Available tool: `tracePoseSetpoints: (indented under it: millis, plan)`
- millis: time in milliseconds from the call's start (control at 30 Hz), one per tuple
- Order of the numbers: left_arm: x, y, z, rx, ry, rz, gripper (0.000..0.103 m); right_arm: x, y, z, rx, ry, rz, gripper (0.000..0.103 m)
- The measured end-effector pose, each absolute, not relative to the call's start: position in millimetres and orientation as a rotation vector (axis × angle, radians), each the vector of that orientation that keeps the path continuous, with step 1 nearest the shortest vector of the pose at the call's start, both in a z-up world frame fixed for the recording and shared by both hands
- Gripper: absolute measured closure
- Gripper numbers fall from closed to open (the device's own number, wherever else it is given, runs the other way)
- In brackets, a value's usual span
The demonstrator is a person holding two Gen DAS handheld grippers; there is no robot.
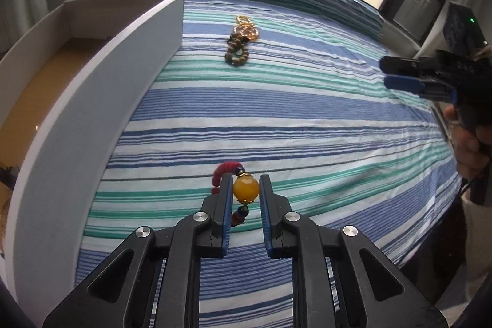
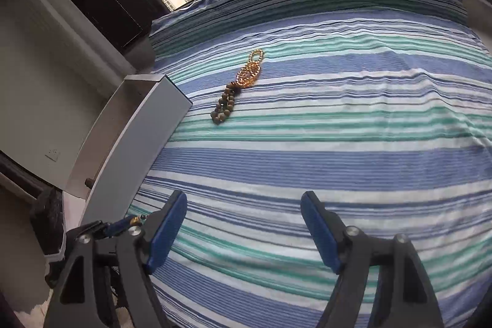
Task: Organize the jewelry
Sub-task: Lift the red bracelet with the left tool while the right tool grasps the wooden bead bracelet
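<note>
Your left gripper (image 1: 245, 189) is clamped on the large amber bead (image 1: 245, 190) of a red corded bracelet (image 1: 222, 174), the blue pads pressing it from both sides while the red loop and small blue beads hang free around the fingers, above the blue, white and teal striped cloth (image 1: 292, 100). Your right gripper (image 2: 244, 231) is empty, its jaws standing well apart over bare stripes; from the left wrist view it enters at the right edge, held in your hand (image 1: 470, 149). The open white box (image 1: 101, 88) with a brown floor sits at the left, its near wall just beside your left gripper. Farther back on the cloth lies a second piece, a gold chain pendant with brown beads (image 2: 238, 86), near the box's far corner. Tower blocks show through the window beyond.
</note>
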State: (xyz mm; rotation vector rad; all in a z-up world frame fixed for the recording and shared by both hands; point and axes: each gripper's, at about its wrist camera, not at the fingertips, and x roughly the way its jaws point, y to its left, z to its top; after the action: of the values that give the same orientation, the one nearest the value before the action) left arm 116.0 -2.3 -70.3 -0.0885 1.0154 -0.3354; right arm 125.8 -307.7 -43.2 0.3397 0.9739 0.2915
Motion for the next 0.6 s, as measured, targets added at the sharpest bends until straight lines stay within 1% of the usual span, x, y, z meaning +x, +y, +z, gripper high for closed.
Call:
tracePoseSetpoints:
  millis: [33,67,100,267,400,467,500,533,600]
  plan:
    - [114.7,3.0,-72.0,-0.1,1.017,-0.327,0.088,150.0,-295.8,-44.8,0.333,0.994,0.318,0.057]
    - [114.6,7.2,-73.6,-0.111,1.019,-0.319,0.088,174.1,-284.0,-47.2,0.334,1.015,0.338,0.062]
    - [113.7,12.3,-74.7,-0.126,1.021,-0.312,0.088,197.2,-272.8,-50.1,0.338,1.031,0.349,0.064]
    - [109.8,30.9,-78.9,-0.194,1.026,-0.294,0.088,301.6,-224.6,-73.1,0.309,1.082,0.323,0.066]
    - [110.3,41.5,-83.0,-0.22,1.034,-0.284,0.088,350.6,-208.3,-100.6,0.319,1.136,0.245,0.066]
    - [111.8,44.2,-85.5,-0.227,1.038,-0.282,0.088,363.3,-201.2,-113.7,0.3,1.155,0.203,0.069]
    - [111.7,45.8,-86.5,-0.23,1.04,-0.283,0.088,367.7,-197.5,-119.9,0.284,1.167,0.185,0.074]
    - [112.2,46.7,-87.5,-0.233,1.042,-0.282,0.088,370.7,-194.3,-125.3,0.262,1.178,0.167,0.087]
    - [112.5,48.0,-88.8,-0.236,1.045,-0.281,0.088,369.0,-193.3,-126.8,0.232,1.16,0.127,0.091]
